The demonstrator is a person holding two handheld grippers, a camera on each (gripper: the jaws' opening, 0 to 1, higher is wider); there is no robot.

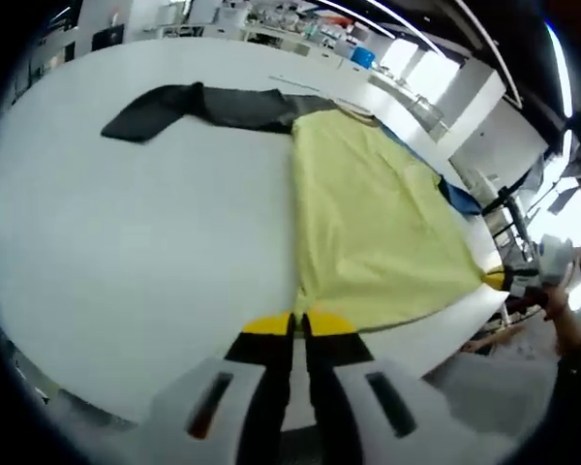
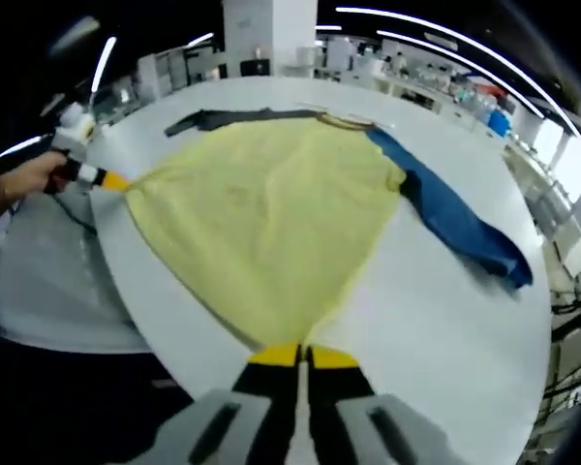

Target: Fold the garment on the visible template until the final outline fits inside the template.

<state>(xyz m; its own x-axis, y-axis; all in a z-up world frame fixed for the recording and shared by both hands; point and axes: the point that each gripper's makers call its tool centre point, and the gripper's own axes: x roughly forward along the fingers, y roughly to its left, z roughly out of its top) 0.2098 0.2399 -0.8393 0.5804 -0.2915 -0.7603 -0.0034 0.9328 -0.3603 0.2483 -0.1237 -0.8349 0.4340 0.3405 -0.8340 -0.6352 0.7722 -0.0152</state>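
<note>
A yellow garment (image 1: 378, 223) lies spread on the white table (image 1: 145, 252), with a dark grey sleeve (image 1: 194, 107) stretched out on one side and a blue sleeve (image 2: 455, 223) on the other. My left gripper (image 1: 298, 325) is shut on one corner of the yellow hem at the table's near edge. In the right gripper view, my right gripper (image 2: 300, 355) is shut on the other hem corner of the garment (image 2: 261, 213). The hem is pulled taut between them. Each gripper also appears in the other's view: the right gripper (image 1: 499, 281) at the right, the left gripper (image 2: 111, 181) at the left.
A hand (image 2: 29, 179) holds the left gripper beyond the table (image 2: 445, 320) edge. The table's rim (image 1: 445, 339) runs just behind the hem. Benches and equipment (image 1: 300, 24) stand in the background past the far side.
</note>
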